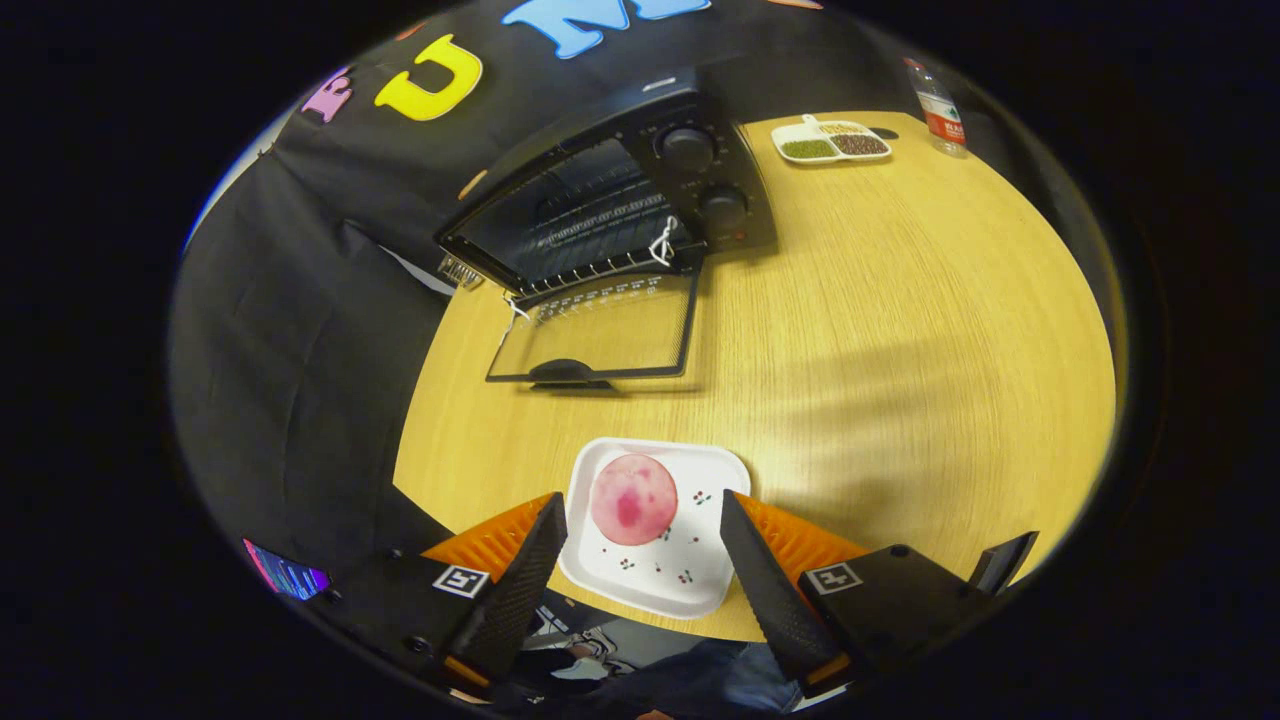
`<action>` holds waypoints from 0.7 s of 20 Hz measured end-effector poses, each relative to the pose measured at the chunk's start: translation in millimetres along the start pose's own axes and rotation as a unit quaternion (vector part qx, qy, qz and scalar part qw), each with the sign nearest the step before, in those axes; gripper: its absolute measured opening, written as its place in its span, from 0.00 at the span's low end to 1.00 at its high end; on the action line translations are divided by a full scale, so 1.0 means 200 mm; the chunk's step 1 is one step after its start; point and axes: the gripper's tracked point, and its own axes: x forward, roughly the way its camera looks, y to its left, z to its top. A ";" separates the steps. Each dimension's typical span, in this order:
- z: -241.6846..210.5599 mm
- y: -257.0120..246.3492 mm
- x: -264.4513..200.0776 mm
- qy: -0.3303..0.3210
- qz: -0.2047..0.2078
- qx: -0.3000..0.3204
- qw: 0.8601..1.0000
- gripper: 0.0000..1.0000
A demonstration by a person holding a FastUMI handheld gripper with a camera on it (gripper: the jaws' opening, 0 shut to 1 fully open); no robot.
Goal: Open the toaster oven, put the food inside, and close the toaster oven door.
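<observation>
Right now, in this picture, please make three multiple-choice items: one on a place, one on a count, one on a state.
1. Where does the pink round food lie?
A. on the white plate between the gripper's fingers
B. inside the toaster oven
C. in the divided dish

2. How many knobs does the toaster oven show?
A. one
B. two
C. four

3. How is the oven door?
A. shut
B. taken off
C. open, folded down onto the table

Answers:
1 A: the food sits on the plate, and the open gripper has a finger on either side.
2 B: two dark knobs stand one above the other on the panel.
3 C: the glass door lies flat before the oven mouth.
</observation>
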 end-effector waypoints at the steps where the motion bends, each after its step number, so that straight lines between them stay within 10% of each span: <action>1: -0.02 -0.01 0.01 0.013 0.002 0.001 1.000 0.99; 9: -0.20 -0.11 0.13 0.091 0.007 0.009 0.996 0.99; 14: -0.21 -0.18 0.17 0.100 -0.015 0.027 0.995 0.68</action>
